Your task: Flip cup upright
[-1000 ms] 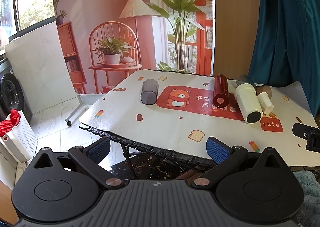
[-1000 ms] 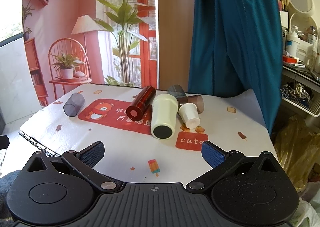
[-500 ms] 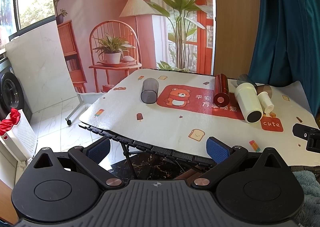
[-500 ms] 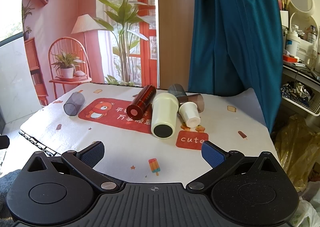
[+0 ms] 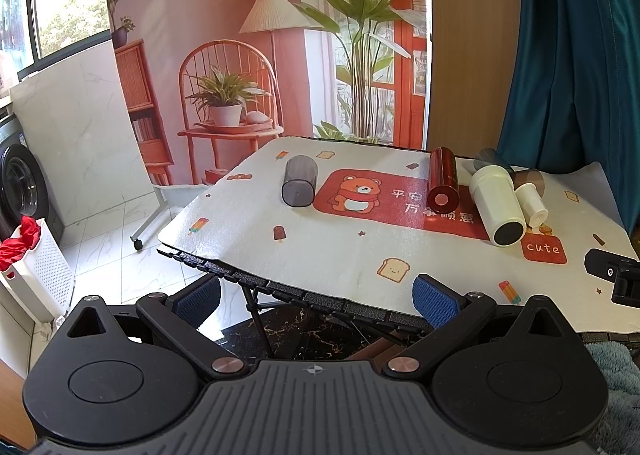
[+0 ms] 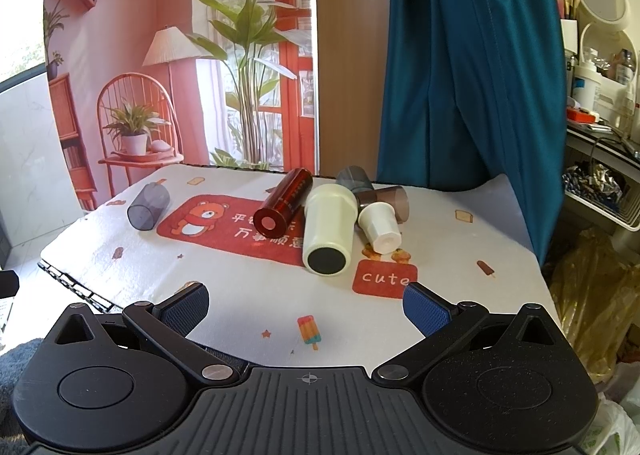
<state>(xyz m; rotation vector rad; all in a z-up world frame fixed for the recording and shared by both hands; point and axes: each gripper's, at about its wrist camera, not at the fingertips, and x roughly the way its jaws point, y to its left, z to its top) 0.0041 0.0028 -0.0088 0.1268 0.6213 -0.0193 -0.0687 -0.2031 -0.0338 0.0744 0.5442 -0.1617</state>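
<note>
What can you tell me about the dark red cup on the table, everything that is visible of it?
The dark red cup is a tall, slim cylinder of glossy, seemingly translucent plastic with fine gold lettering along its side. It lies on its side on the red bear panel of the table mat, its round end with a pale centre facing the cameras. Its far part lies close against the cream cup; contact is unclear. Neither gripper touches it.
</note>
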